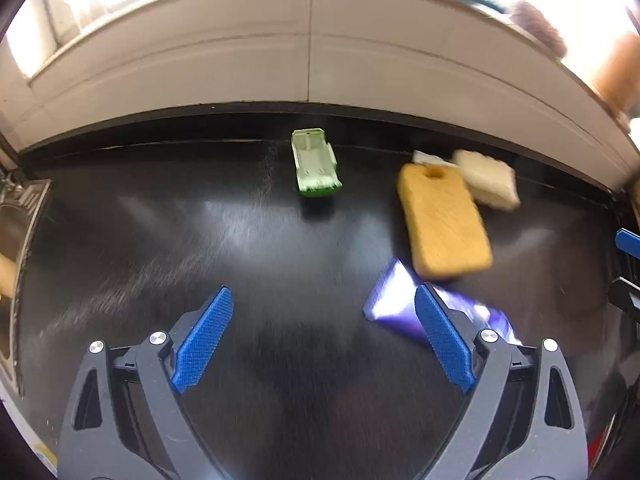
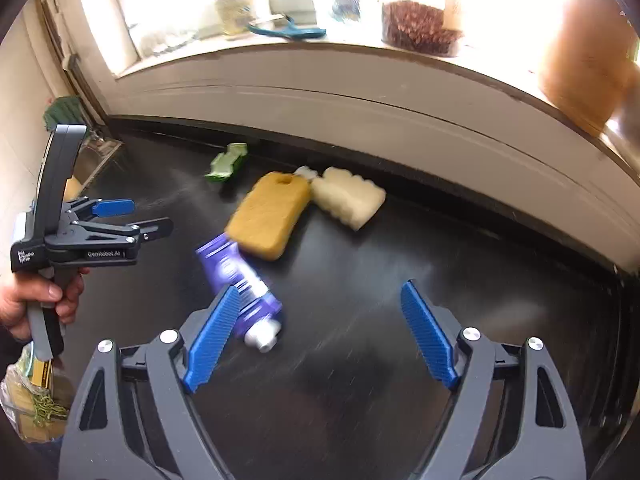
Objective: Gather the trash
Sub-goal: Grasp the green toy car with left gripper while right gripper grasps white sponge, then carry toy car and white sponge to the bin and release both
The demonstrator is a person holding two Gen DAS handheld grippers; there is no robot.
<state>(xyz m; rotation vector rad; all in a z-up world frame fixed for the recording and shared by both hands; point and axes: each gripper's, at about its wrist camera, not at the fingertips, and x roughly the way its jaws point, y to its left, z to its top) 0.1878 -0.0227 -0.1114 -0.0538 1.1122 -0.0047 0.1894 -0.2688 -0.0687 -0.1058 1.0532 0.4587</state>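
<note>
A purple tube with a silver cap lies on the black counter, just in front of my right gripper's left finger. My right gripper is open and empty above the counter. The tube also shows in the left wrist view, partly behind the right finger. My left gripper is open and empty; it also shows in the right wrist view at the left. A green plastic piece lies near the back wall, and shows again in the right wrist view.
A yellow sponge and a pale sponge lie side by side behind the tube. A steel sink is at the left. A windowsill with several items runs along the back. A bag of trash hangs at the lower left.
</note>
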